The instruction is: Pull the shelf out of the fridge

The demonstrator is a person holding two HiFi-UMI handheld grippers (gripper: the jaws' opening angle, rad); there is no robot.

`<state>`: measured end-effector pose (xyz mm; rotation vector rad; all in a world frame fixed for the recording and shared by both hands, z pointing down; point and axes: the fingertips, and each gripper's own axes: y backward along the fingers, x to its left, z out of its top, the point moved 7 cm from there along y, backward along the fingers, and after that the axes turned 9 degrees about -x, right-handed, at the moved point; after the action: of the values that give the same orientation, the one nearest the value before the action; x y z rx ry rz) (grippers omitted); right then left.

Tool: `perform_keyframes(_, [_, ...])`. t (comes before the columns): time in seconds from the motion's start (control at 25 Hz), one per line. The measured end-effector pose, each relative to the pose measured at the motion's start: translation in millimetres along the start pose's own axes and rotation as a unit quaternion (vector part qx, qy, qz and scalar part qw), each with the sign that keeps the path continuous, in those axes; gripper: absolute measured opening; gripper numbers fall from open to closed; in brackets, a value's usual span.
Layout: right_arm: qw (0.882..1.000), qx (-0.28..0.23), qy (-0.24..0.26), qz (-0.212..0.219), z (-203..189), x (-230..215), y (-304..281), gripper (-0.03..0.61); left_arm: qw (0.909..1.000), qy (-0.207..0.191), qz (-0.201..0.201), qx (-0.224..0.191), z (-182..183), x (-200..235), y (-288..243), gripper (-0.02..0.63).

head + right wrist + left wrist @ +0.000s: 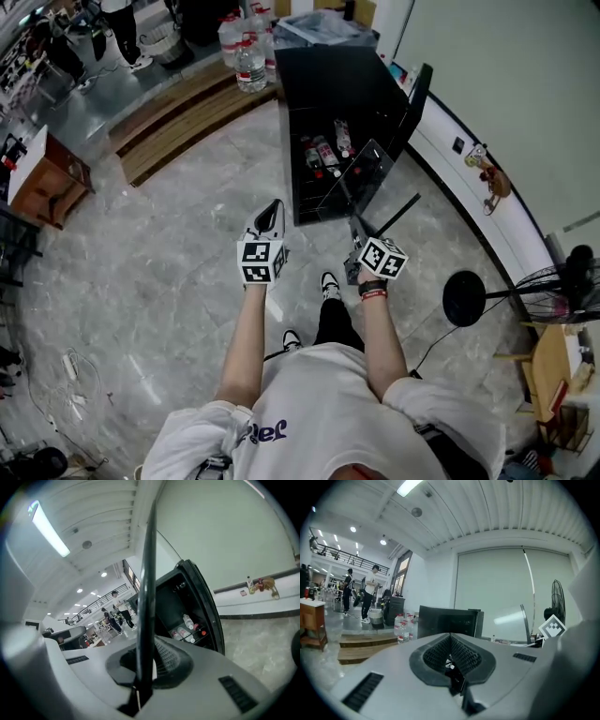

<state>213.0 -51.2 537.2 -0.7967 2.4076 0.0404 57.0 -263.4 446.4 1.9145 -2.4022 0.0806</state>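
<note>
A black mini fridge (333, 103) stands on the floor ahead with its door (415, 103) swung open to the right. Bottles (323, 155) lie inside. The shelf (366, 183), a clear pane with a dark rim, is out in front of the fridge's opening. My right gripper (354, 248) is shut on its near edge. In the right gripper view the shelf's dark rim (146, 588) runs straight up from between the jaws of my right gripper (143, 665). My left gripper (272, 216) hangs left of the shelf, shut and holding nothing, as the left gripper view (451, 657) confirms.
Large water bottles (248, 52) stand on a wooden step (183, 117) left of the fridge. A black round stand base (464, 298) and a fan (562, 281) are at the right by the wall. A wooden cabinet (42, 183) is far left. People (370, 592) stand in the background.
</note>
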Motion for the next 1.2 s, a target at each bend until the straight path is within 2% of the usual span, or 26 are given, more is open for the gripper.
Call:
perform_keyframes(0.2, [0.997,-0.032,0.070,0.000,29,24,24,0.025,0.9998,-0.015,-0.005,-0.014,20,-5,18,0.017])
perform_keyframes(0.44, [0.987,-0.066,0.148,0.003,55,53,57,0.025,0.9986,-0.034,-0.010,-0.039,42,-21,39,0.017])
perform_keyframes(0.64, [0.981,-0.087,0.173,0.000,62,73,78,0.025,0.9970,-0.058,-0.025,-0.046,48,-33,60,0.017])
perform_keyframes(0.84, [0.975,-0.096,0.200,-0.005,65,88,95,0.025,0.9961,-0.056,-0.030,-0.061,57,-36,73,0.017])
perform_keyframes(1.2, [0.972,-0.106,0.211,-0.012,62,102,117,0.025,0.9945,-0.063,-0.043,-0.072,63,-44,92,0.017])
